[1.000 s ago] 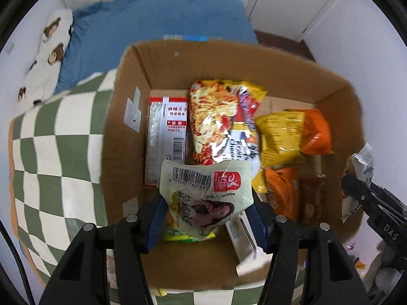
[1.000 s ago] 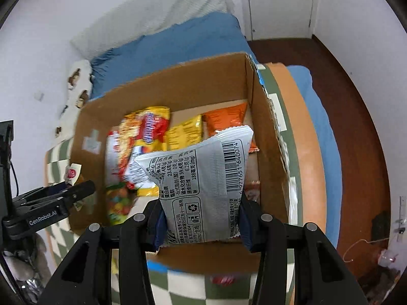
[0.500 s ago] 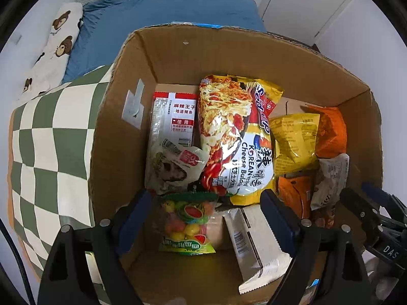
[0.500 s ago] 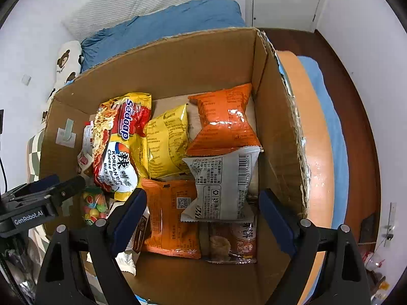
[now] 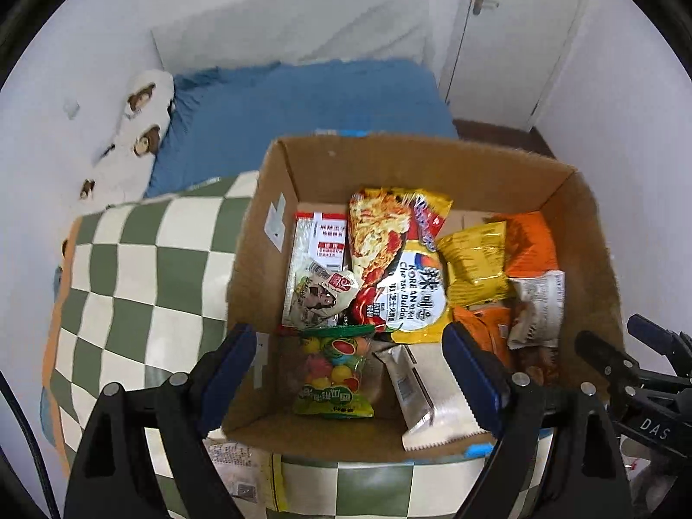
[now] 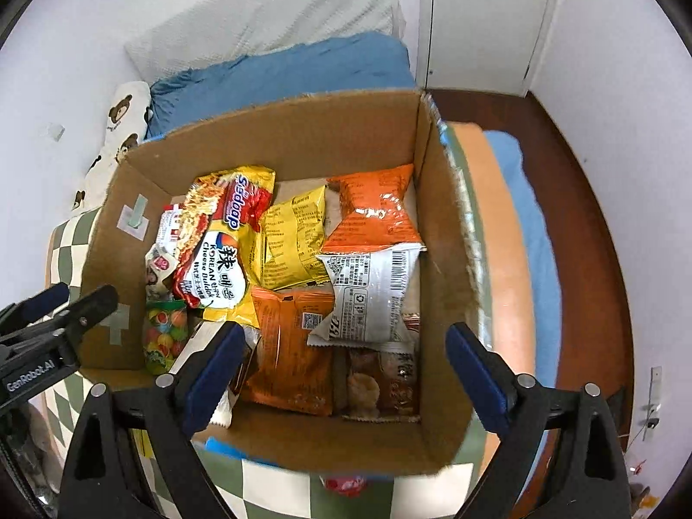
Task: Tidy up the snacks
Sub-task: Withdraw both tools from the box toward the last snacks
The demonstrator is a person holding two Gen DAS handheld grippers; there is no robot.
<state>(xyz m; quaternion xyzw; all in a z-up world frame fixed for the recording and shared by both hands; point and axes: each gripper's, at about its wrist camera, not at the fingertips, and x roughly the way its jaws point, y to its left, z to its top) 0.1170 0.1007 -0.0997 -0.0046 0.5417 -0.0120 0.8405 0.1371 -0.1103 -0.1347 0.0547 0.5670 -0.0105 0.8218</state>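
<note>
Both grippers hang over an open cardboard box (image 6: 285, 138) full of snacks, on a green-and-white checkered blanket (image 5: 129, 259) on a bed. Left gripper (image 5: 350, 372) jaws wide apart, nothing between the pads; right gripper (image 6: 341, 367) the same, a touch wider, and its jaws have just been opening. The small pale green packet (image 5: 324, 292) lies free at the box's left side on a red-and-white pack (image 5: 320, 238), beside the big yellow-red noodle bag (image 6: 216, 238). The white barcode packet (image 6: 372, 294) lies free at the right side, overlapping the far orange bag (image 6: 372, 207) and a near orange bag (image 6: 289, 346), just right of the yellow bag (image 6: 294, 233). A candy bag (image 5: 333, 372) and a white wrapper (image 5: 432, 402) sit near the front wall. Blue bedding (image 5: 294, 112) lies beyond the box.
</note>
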